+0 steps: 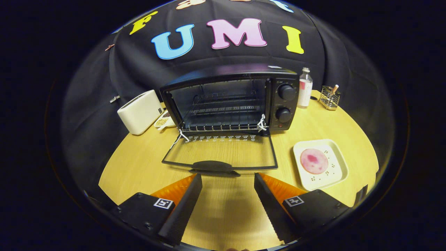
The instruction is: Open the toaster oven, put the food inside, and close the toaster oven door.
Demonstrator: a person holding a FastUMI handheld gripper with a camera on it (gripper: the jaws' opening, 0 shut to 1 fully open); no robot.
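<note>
The toaster oven point(230, 101) sits at twelve o'clock, its glass door point(221, 151) dropped flat for loading. The gripper point(228, 181) hovers empty, fingers apart. The food, perhaps a ham slice point(314, 161), waits on its plate point(339, 170) at two o'clock.

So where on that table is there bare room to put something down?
Bare wood lies between the open gripper and the oven door, and between oven and plate. It's crowded behind: toaster and dish on one side, bottle and rack on the other.
</note>
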